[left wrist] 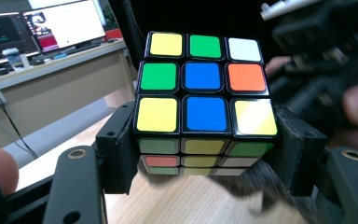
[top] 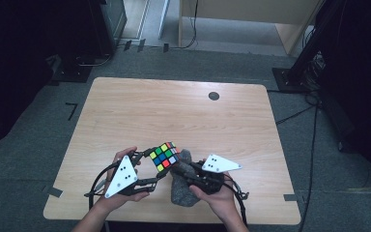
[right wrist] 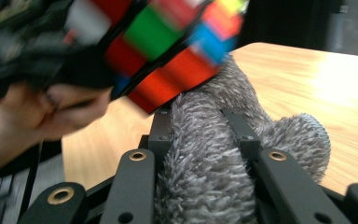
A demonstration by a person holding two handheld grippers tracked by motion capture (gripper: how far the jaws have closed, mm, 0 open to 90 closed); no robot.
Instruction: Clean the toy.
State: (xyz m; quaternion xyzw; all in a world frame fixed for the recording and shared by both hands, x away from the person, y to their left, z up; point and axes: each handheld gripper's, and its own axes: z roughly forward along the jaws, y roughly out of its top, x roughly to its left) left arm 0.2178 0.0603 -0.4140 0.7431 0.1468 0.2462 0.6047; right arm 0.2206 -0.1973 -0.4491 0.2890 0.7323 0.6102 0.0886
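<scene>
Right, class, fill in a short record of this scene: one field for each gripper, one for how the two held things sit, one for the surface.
left gripper: shut on the cube, held off the table
right gripper: shut on the grey cloth
contact: cloth meets the cube's underside
surface: wooden table

The black left tongs (left wrist: 205,154) clamp a multicoloured plastic puzzle cube (left wrist: 205,100) by its sides, just above the light wooden surface (left wrist: 186,203). Grey fuzzy cloth (left wrist: 256,184) lies just below the cube's right corner.
</scene>
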